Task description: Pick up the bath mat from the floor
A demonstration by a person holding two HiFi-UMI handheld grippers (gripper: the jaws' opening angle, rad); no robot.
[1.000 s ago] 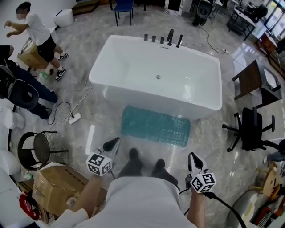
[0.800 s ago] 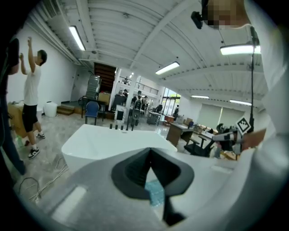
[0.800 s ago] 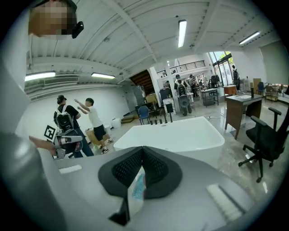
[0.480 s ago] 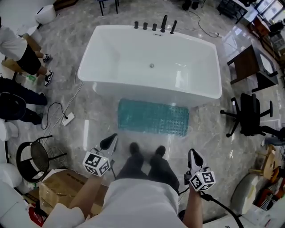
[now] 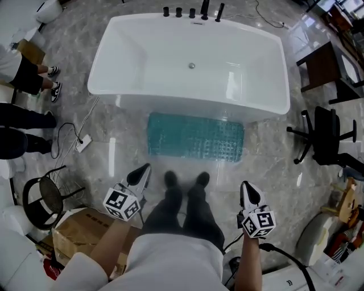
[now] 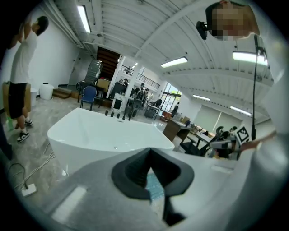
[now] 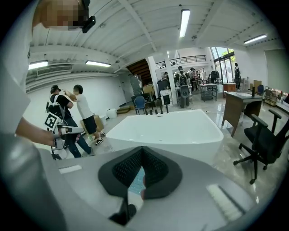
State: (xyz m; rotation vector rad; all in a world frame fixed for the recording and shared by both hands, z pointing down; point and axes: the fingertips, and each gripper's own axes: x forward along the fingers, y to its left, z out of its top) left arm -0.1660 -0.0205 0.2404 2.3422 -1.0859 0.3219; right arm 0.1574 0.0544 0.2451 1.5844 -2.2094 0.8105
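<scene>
A teal bath mat (image 5: 196, 136) with a bubbly surface lies flat on the marble floor, right against the front of a white bathtub (image 5: 190, 59). The person's black shoes stand just short of its near edge. My left gripper (image 5: 142, 172) is shut and empty, held above the floor to the near left of the mat. My right gripper (image 5: 248, 192) is also shut and empty, near right of the mat. In the left gripper view a sliver of the mat (image 6: 155, 187) shows past the closed jaws. The right gripper view shows a strip of the mat (image 7: 137, 179) the same way.
A black office chair (image 5: 327, 139) and a dark wooden table (image 5: 324, 68) stand to the right. At the left are a cardboard box (image 5: 79, 227), a black stool (image 5: 42, 196), a power strip with cable (image 5: 83, 142) and people standing (image 5: 23, 74). Black taps (image 5: 193, 11) line the tub's far rim.
The head view has tipped further down and forward, so the tub and mat fill more of the view. Both grippers have sunk a little and stay shut.
</scene>
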